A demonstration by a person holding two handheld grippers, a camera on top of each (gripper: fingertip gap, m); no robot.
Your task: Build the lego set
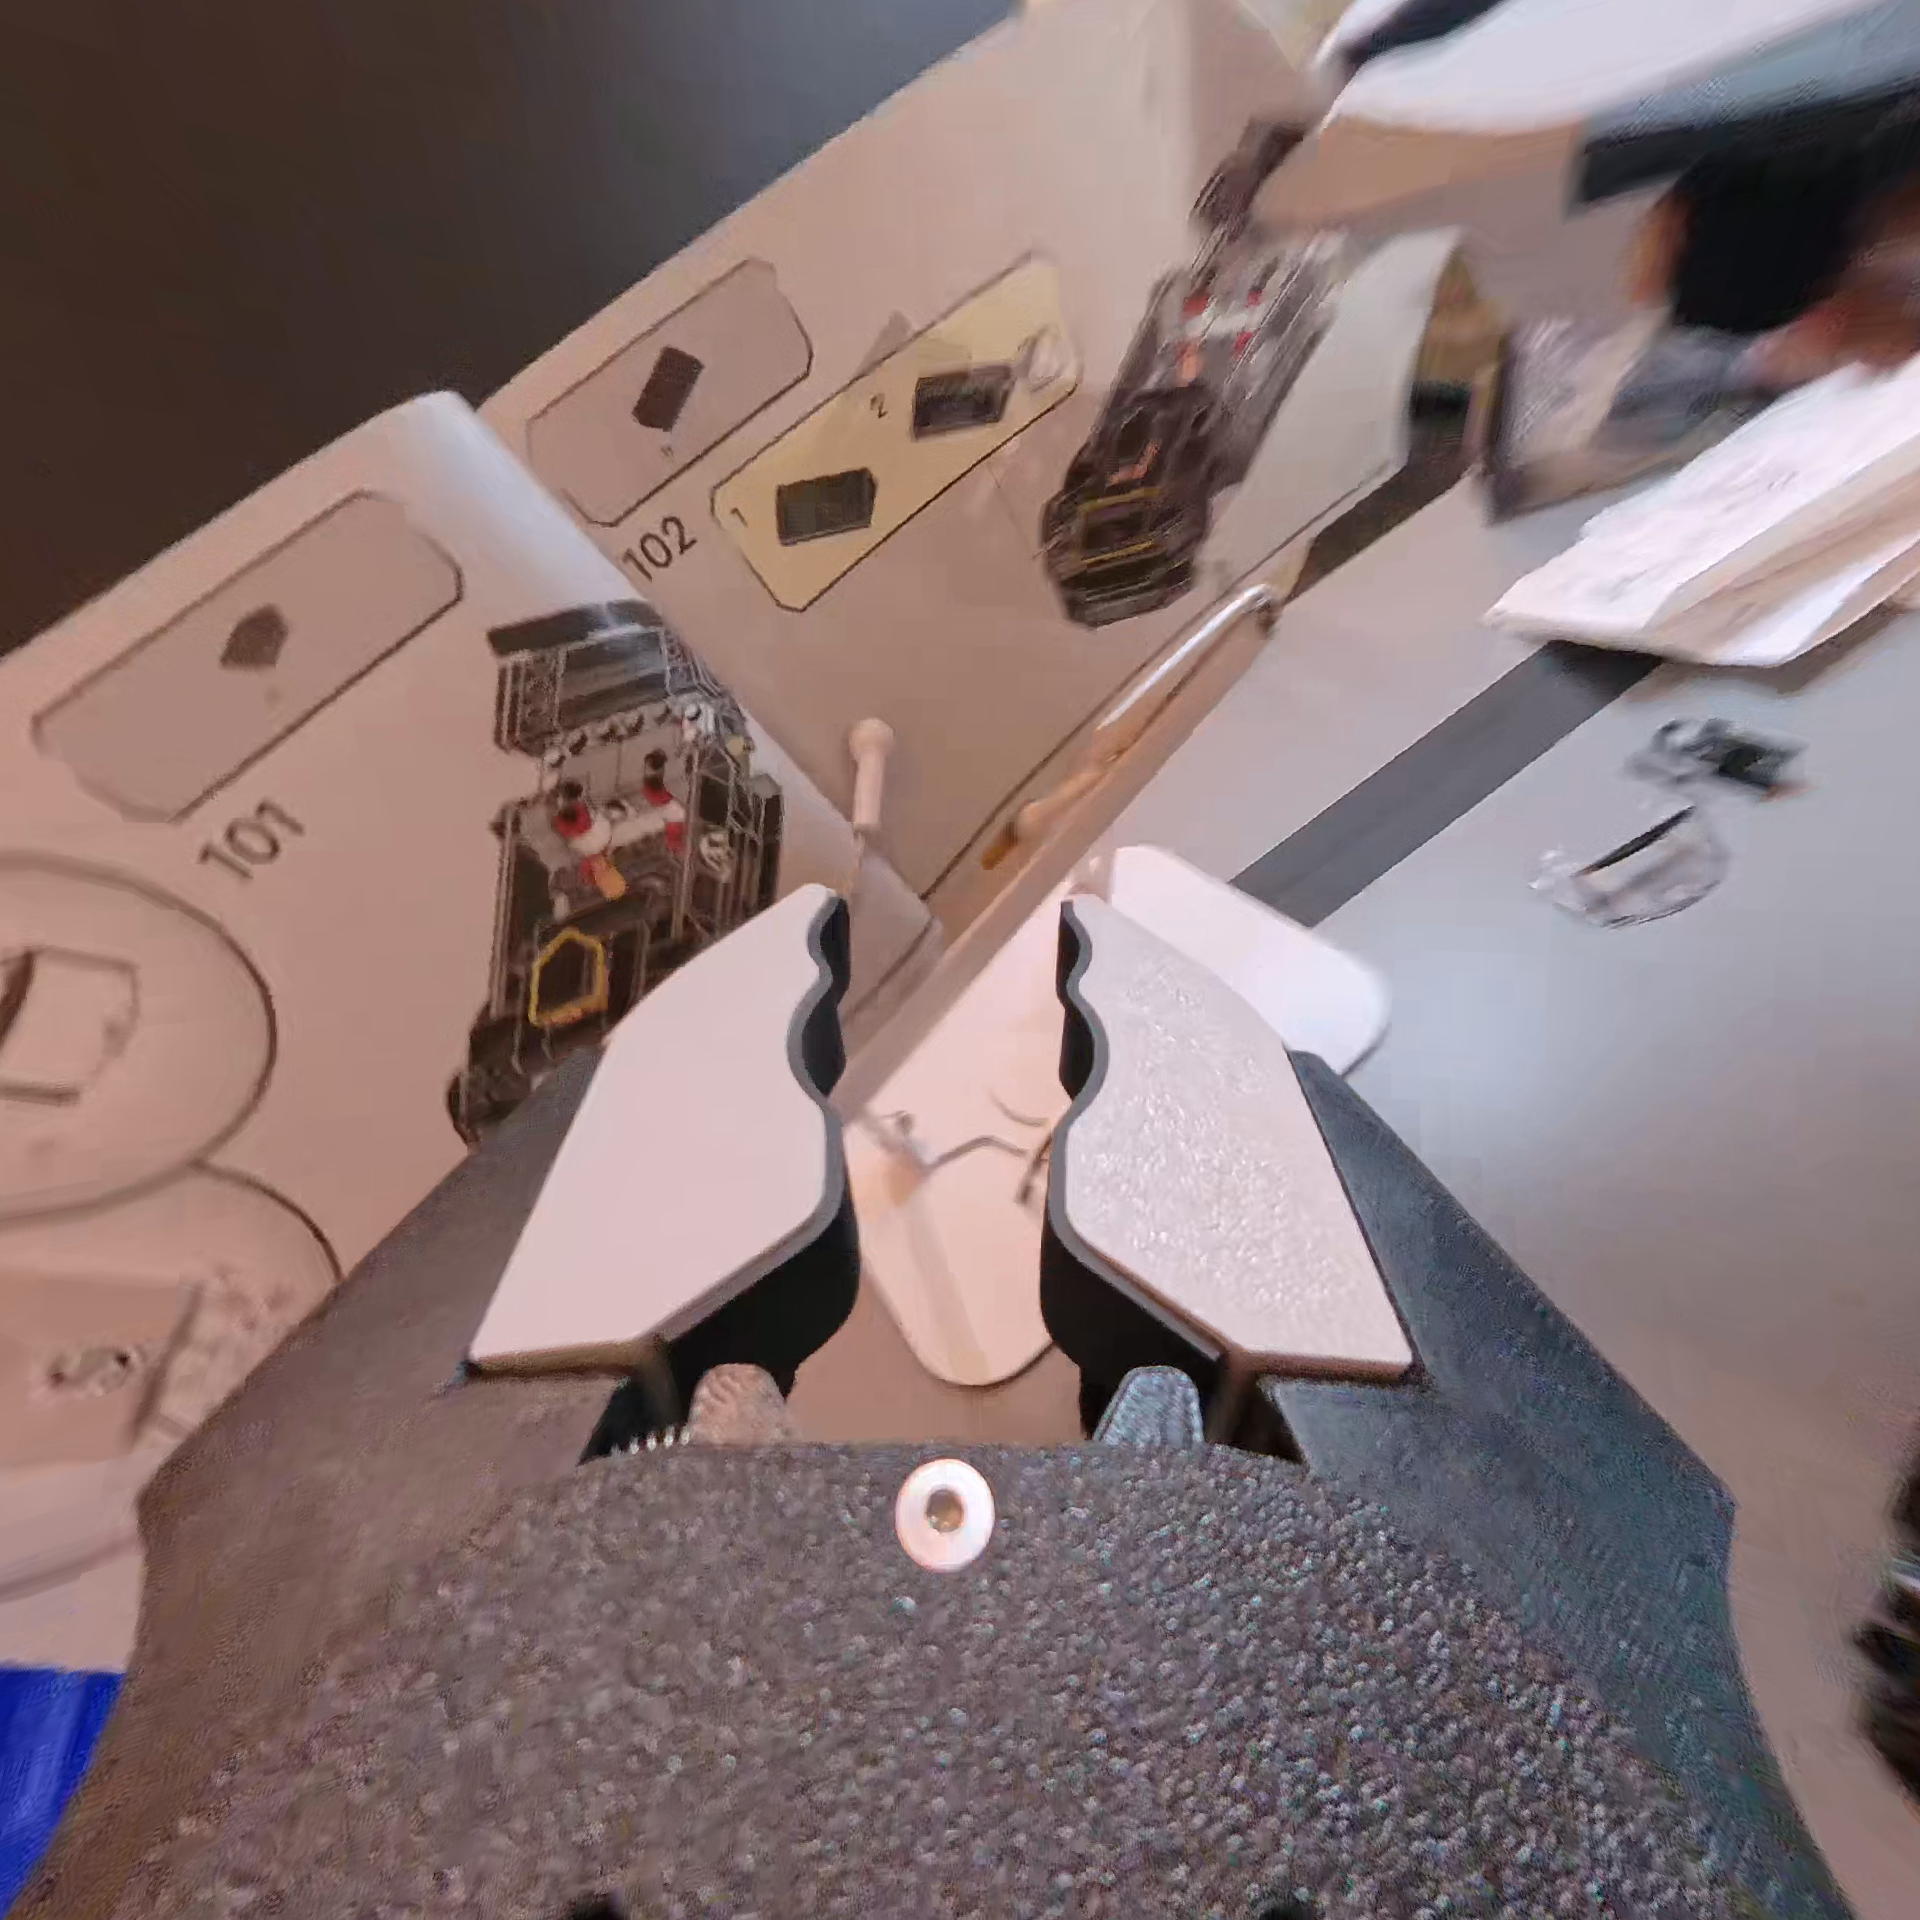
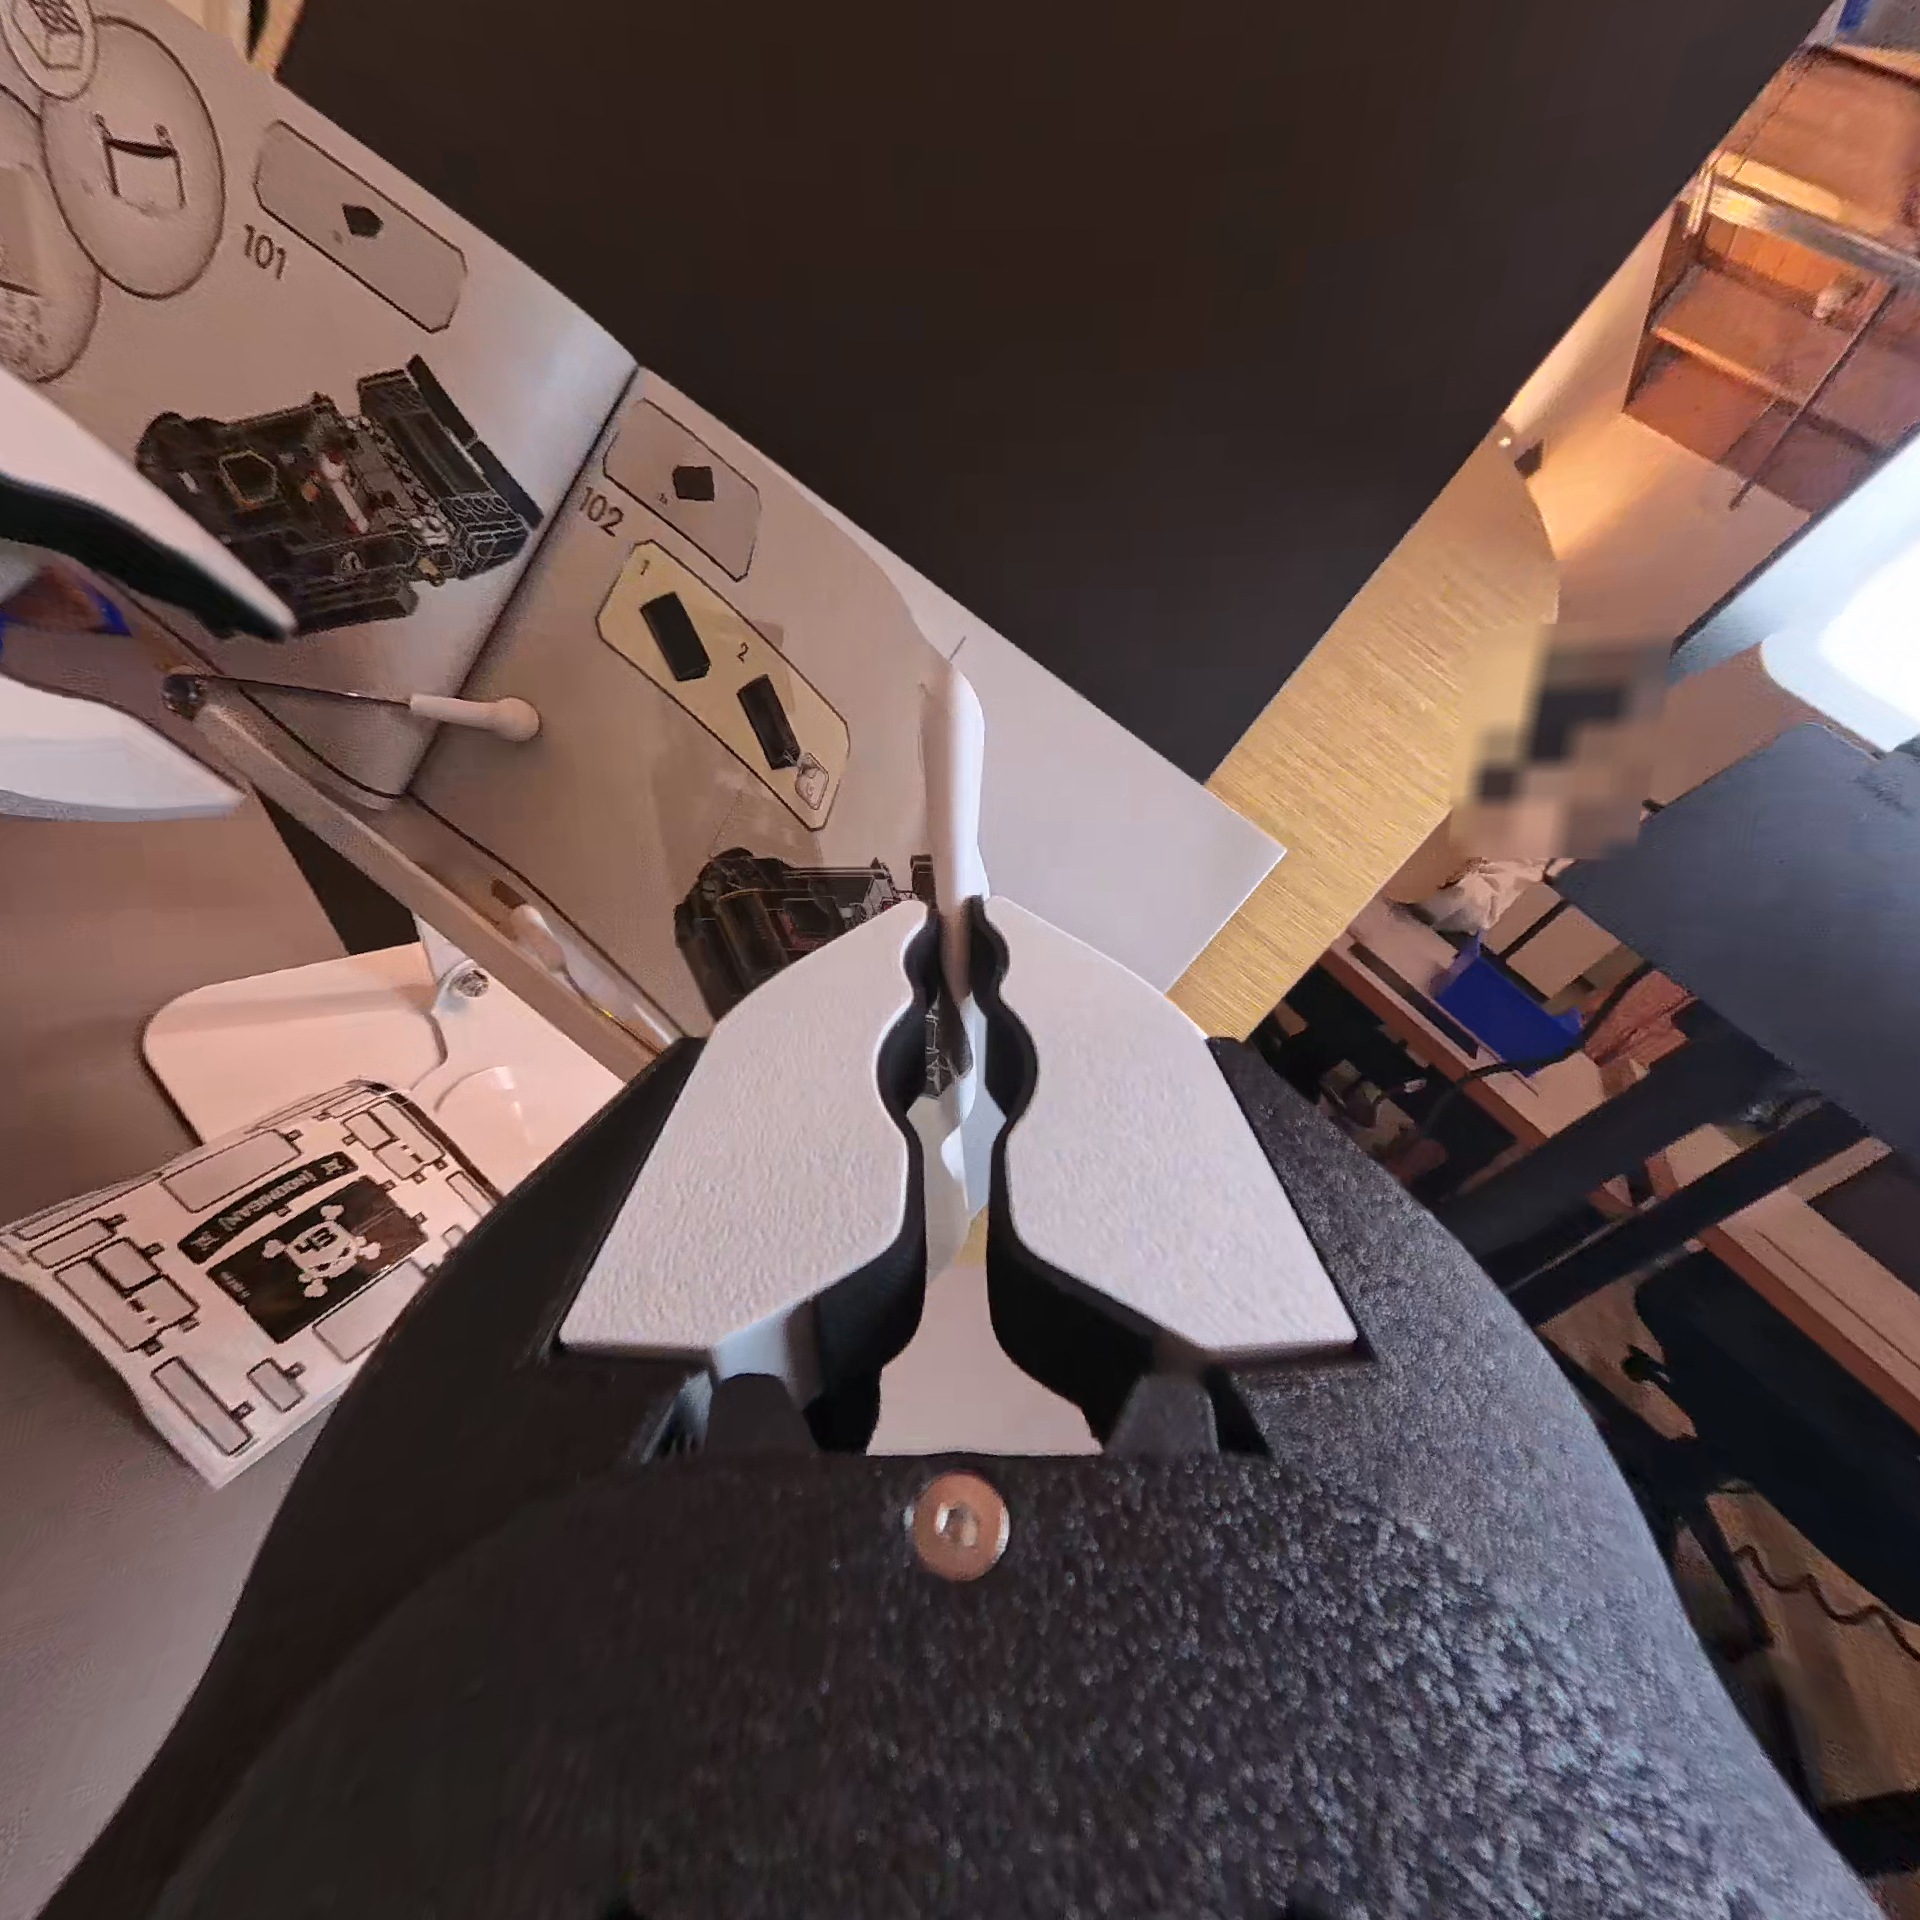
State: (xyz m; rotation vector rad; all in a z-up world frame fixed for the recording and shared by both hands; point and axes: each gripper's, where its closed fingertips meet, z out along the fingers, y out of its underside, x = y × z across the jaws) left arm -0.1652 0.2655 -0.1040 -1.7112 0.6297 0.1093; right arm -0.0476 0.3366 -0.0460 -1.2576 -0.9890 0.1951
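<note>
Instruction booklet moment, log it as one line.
right gripper: shut on booklet page | left gripper: open, empty | booklet: propped open on stand

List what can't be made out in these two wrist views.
- Left wrist view: the far right gripper is motion-blurred; its grip is unreadable here.
- Left wrist view: the clear bags on the table are blurred; their contents are unclear.
- Right wrist view: the right gripper covers the lower edge of the turned page, and how many sheets it pinches.
- Right wrist view: the sticker sheet is partly behind the gripper body.
- No loose bricks are identifiable.
</note>
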